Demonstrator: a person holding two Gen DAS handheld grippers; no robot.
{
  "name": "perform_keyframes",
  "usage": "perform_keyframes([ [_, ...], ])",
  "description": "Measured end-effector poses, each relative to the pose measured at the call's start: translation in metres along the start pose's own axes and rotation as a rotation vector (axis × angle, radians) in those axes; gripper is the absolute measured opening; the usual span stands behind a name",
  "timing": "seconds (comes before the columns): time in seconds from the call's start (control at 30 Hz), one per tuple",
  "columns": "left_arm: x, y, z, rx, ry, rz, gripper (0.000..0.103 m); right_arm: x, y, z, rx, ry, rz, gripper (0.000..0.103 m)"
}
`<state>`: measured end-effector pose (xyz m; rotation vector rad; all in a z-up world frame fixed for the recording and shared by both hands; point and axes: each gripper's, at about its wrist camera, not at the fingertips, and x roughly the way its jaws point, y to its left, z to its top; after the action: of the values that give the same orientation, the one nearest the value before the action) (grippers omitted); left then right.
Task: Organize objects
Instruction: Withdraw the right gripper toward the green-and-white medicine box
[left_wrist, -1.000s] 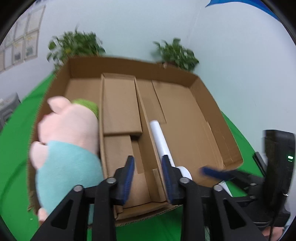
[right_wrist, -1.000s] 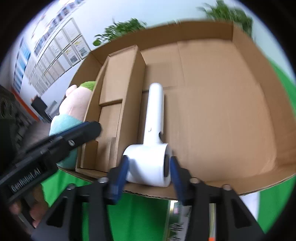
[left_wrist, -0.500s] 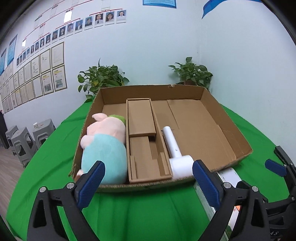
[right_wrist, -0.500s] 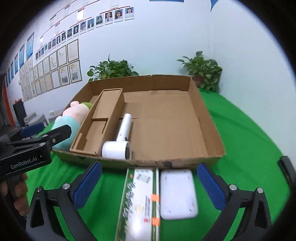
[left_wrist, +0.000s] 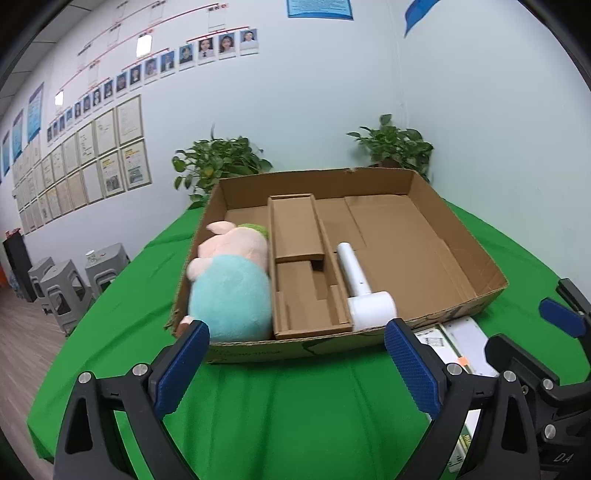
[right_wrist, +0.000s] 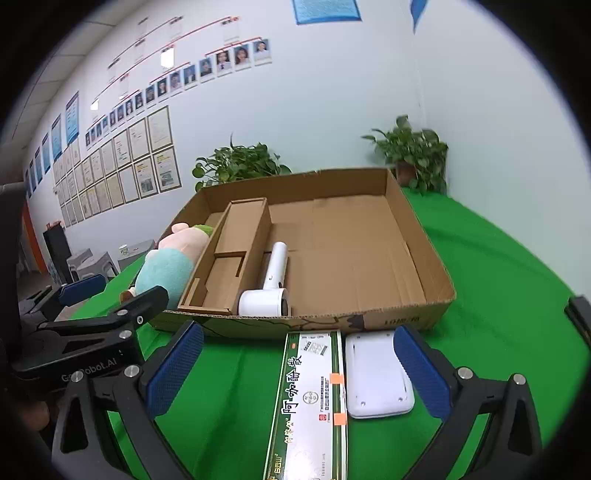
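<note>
An open cardboard box (left_wrist: 332, 345) (right_wrist: 406, 321) lies on the green table. Its left section holds a pink and teal plush pig (left_wrist: 229, 295) (right_wrist: 166, 269), beside a cardboard insert (left_wrist: 299, 236) (right_wrist: 236, 236). Right of the insert lies a white hair dryer (left_wrist: 369, 306) (right_wrist: 266, 301), head toward the front wall. My left gripper (left_wrist: 296, 343) is open and empty in front of the box. My right gripper (right_wrist: 297, 343) is open and empty over a long green and white carton (right_wrist: 310, 398) and a flat white device (right_wrist: 376, 376) that lie before the box.
The right part of the box floor is bare cardboard. Two potted plants (left_wrist: 221, 162) (left_wrist: 399, 147) stand behind the box against the wall. Grey stools (left_wrist: 62, 288) stand off the table's left. The right gripper's blue pad (left_wrist: 557, 317) shows at the left view's right edge.
Both grippers have opened wide and pulled back out of the box. The right one let go of the hair dryer's head, and the dryer now rests in the box.
</note>
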<state>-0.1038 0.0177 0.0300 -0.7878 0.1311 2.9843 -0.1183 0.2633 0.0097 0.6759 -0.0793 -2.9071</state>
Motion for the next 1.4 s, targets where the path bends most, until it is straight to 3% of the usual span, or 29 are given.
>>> perform_keyframes([
  [0.07,-0.001,0.004,-0.002,-0.016,0.004,0.014,0.097,0.0,0.002,-0.002,-0.003,-0.006,0.016,0.102],
  [0.13,-0.002,0.006,-0.004,-0.02,-0.008,0.019,0.096,-0.001,0.003,-0.003,-0.005,-0.017,0.02,0.092],
  [0.17,-0.003,0.005,-0.005,-0.014,-0.016,0.022,0.09,-0.001,0.004,-0.004,-0.015,-0.015,0.012,0.068],
  [0.2,-0.004,0.004,-0.006,-0.007,-0.024,0.024,0.072,0.001,0.005,-0.005,-0.021,-0.004,-0.002,0.042],
  [0.23,-0.004,0.003,-0.008,0.003,-0.026,0.019,0.059,0.003,0.006,-0.005,-0.025,0.011,-0.017,0.032],
  [0.27,-0.003,0.003,-0.009,0.006,-0.017,0.012,0.032,0.006,0.006,-0.006,-0.024,0.024,-0.022,0.014],
  [0.3,-0.001,0.003,-0.01,0.004,-0.004,-0.004,0.012,0.006,0.006,-0.007,-0.025,0.027,-0.024,0.008],
  [0.4,0.004,0.003,-0.012,-0.017,0.018,-0.031,0.007,0.004,0.006,-0.008,-0.032,0.018,-0.024,0.009],
  [0.47,0.001,0.001,-0.013,-0.015,-0.006,-0.003,0.014,0.003,0.006,-0.007,-0.038,0.01,-0.012,0.01],
  [0.53,0.001,0.001,-0.012,-0.026,-0.019,0.02,0.061,0.005,0.007,-0.007,-0.05,0.022,-0.018,0.046],
  [0.57,0.001,0.002,-0.012,-0.03,-0.029,0.024,0.101,0.006,0.007,-0.008,-0.051,0.024,-0.024,0.089],
  [0.6,-0.001,0.003,-0.012,-0.035,-0.049,0.028,0.102,0.005,0.007,-0.009,-0.052,0.01,-0.042,0.1],
  [0.8,0.002,0.004,-0.016,-0.031,-0.034,0.014,0.102,0.01,0.005,-0.015,-0.07,0.019,-0.065,0.102],
  [1.17,0.013,0.008,-0.02,-0.055,-0.007,-0.015,0.102,0.015,0.003,-0.019,-0.075,0.064,0.022,0.102],
  [1.3,0.017,0.007,-0.025,-0.047,0.03,-0.081,0.102,0.012,-0.003,-0.028,-0.075,0.101,0.042,0.102],
  [1.4,0.022,0.006,-0.035,-0.053,0.087,-0.185,0.102,0.005,-0.01,-0.042,-0.103,0.127,0.052,0.102],
])
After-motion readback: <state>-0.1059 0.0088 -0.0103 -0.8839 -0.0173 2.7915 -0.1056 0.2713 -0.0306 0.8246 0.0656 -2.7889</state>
